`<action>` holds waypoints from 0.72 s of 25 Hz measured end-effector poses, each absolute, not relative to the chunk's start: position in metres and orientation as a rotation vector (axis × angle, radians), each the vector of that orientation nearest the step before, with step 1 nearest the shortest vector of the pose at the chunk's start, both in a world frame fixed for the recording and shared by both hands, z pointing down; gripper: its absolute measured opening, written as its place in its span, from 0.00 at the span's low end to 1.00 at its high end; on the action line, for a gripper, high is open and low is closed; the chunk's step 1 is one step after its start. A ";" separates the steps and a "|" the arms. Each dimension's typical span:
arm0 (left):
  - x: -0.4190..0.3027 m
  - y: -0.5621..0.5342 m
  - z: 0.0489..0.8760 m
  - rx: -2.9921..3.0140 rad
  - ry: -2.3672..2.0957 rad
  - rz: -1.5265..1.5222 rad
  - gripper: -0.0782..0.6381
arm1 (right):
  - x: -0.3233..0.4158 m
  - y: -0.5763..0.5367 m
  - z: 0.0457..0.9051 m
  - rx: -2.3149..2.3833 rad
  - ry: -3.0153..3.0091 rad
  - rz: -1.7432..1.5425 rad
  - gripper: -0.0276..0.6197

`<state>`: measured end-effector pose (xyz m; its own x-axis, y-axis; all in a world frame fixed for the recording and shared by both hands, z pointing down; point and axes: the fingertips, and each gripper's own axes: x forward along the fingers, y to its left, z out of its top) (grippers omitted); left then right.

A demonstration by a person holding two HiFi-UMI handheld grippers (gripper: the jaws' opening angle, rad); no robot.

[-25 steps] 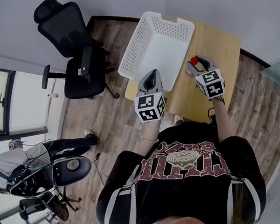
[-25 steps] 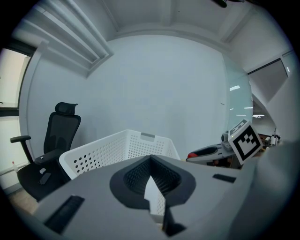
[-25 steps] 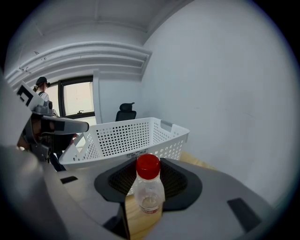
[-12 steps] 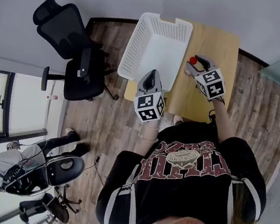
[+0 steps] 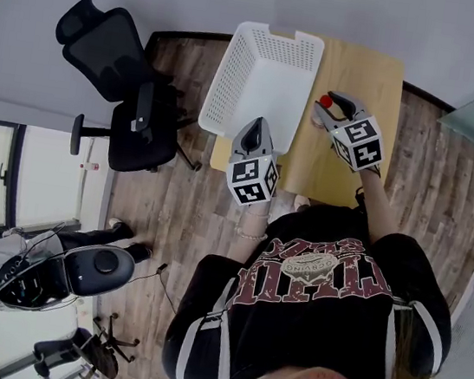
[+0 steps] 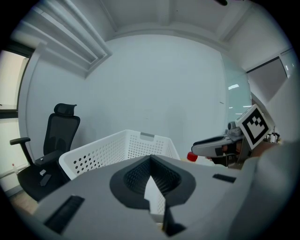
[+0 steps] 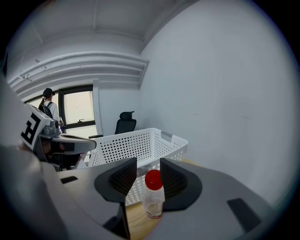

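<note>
1. table (image 5: 349,139): light wood, set against the wall; it bears the basket and the bottle
2. basket (image 5: 235,79): white and perforated, on the table's left part; in the right gripper view its wall rises just behind the bottle
3. left gripper (image 5: 259,126): held at the table's near left edge, by the basket's near wall; its jaws are closed together with nothing between them, and it touches nothing
4. right gripper (image 5: 330,107): over the table, right of the basket; its jaws stand apart, and the bottle rises in the gap at their tips; there is clearance on both sides of the cap, so neither jaw seems to press it
5. bottle (image 7: 152,197): small and clear with a red cap; upright on the wood, just beside the basket's right wall, apart from it as far as the views show
6. progress, as a judgement: the right gripper looks lined up on the bottle, so the approach seems about done; the grip is not yet made, since the jaws are released; the bottle rests on the table, not lifted; the left gripper has no part in it so far
</note>
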<state>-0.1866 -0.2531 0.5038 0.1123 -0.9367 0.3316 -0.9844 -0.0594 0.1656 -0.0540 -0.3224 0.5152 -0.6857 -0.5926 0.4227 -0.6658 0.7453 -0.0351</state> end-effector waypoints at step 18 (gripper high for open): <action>-0.186 -0.252 0.503 2.068 -1.880 0.206 0.18 | -0.079 -0.302 0.493 0.927 -2.639 0.243 0.11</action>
